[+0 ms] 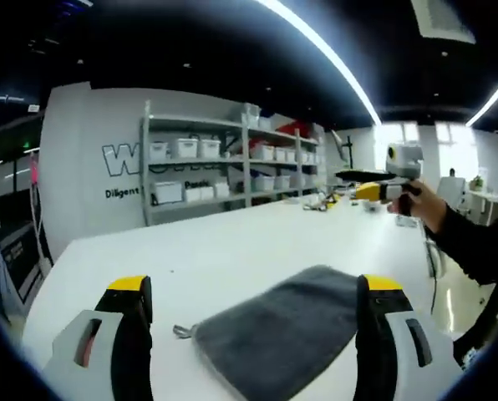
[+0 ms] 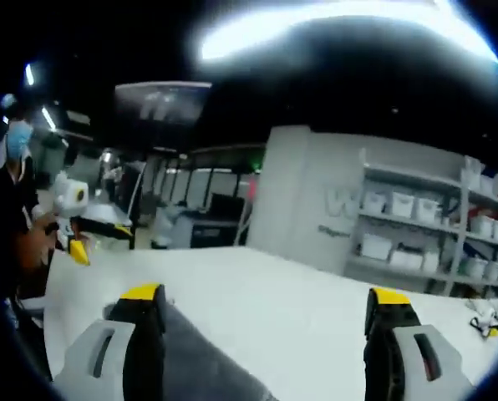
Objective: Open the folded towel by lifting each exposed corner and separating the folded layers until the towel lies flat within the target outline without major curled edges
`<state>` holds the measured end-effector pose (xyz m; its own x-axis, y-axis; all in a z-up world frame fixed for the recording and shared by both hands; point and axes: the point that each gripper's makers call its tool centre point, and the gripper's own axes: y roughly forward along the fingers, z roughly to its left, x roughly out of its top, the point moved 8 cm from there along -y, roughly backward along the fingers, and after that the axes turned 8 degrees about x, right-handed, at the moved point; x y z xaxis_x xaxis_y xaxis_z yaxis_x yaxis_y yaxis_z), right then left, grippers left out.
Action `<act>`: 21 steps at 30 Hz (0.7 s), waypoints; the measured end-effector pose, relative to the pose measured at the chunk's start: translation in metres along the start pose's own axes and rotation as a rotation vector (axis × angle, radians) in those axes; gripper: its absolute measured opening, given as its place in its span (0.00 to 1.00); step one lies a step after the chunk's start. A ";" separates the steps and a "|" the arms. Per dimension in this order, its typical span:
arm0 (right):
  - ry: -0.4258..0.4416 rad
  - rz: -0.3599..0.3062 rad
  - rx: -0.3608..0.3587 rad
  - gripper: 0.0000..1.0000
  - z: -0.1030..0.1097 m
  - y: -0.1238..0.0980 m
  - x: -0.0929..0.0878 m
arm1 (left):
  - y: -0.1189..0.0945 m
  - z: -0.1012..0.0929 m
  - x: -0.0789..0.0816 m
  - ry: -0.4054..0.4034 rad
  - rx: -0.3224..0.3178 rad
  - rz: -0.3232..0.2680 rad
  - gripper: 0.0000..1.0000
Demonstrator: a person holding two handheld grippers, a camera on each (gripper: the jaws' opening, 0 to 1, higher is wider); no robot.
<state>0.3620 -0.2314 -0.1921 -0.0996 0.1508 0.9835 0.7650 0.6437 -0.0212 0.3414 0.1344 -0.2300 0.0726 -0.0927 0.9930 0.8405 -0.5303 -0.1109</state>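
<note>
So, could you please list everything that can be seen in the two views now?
towel: one, dark grey, folded, on the table between the left gripper's jaws
table: one, white, long
shelf: one, grey, at the white wall, with white bins
items: small, yellow and white, far table edge
left gripper: grey with yellow tips, open
right gripper: same colours, open, above the table
hand: one, dark sleeve, holding a gripper at the far right

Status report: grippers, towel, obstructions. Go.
Left gripper open, above the towel. Right gripper open, over the table, towel edge by its left jaw. Towel folded, untouched. Nothing blocking.
</note>
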 end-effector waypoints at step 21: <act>0.040 0.071 -0.187 0.97 0.016 -0.052 -0.031 | -0.020 0.034 -0.037 -0.020 0.030 0.104 0.91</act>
<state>0.3152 -0.2574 -0.2247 -0.0185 0.1587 0.9872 0.8744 0.4814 -0.0610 0.3403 0.1767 -0.2631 0.1712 -0.1288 0.9768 0.8433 -0.4935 -0.2129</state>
